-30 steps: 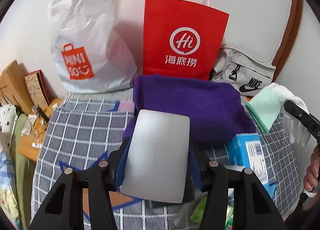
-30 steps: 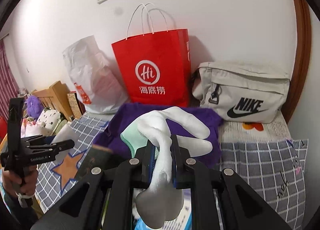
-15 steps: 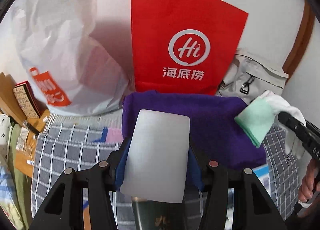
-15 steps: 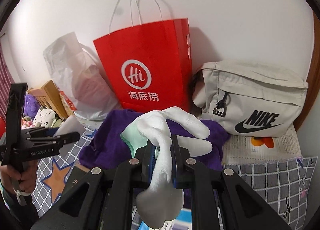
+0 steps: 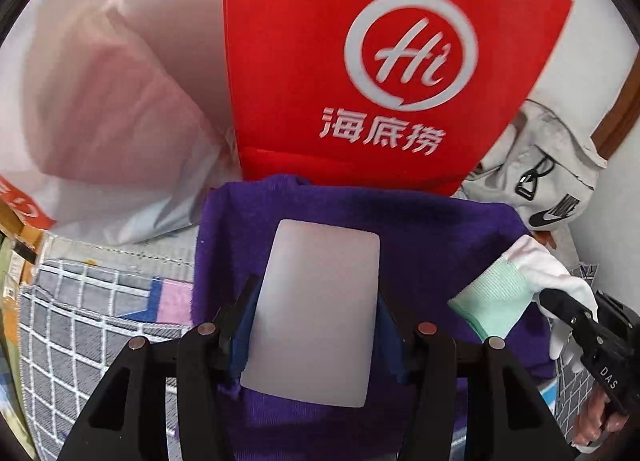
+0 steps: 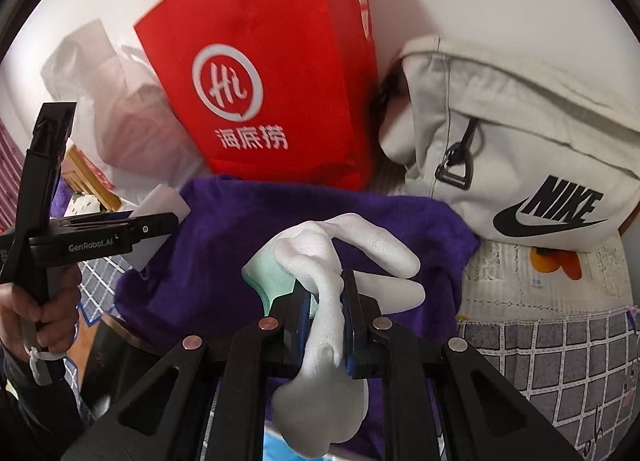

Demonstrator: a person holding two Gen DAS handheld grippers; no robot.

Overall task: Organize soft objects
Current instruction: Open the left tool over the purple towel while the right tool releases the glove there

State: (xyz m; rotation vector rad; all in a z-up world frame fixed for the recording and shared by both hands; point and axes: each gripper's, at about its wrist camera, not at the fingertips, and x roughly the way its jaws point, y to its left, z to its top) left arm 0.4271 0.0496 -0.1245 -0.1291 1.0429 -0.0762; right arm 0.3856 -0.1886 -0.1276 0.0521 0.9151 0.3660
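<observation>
A flat white foam pad [image 5: 316,313] sits between the jaws of my left gripper [image 5: 314,297], which is shut on its two sides. It hangs over a purple towel [image 5: 440,237] spread on the bed in front of the bags. My right gripper [image 6: 324,293] is shut on a white glove [image 6: 360,245] with a mint-green cuff, also above the purple towel [image 6: 240,245]. The left wrist view shows the glove [image 5: 532,273] at the right. The right wrist view shows the left gripper [image 6: 160,223] with the pad [image 6: 164,201] at the left, held by a hand.
A red paper bag [image 5: 360,61] stands against the wall right behind the towel. A white plastic bag [image 5: 100,101] is to its left, a beige Nike pouch [image 6: 520,141] to its right. A grey checked bedcover [image 5: 80,321] lies underneath. A blue packet [image 6: 276,441] peeks out below the glove.
Both grippers have moved forward and down toward the wall, so the bags loom larger and the purple towel lies directly beneath. Both grips are unchanged.
</observation>
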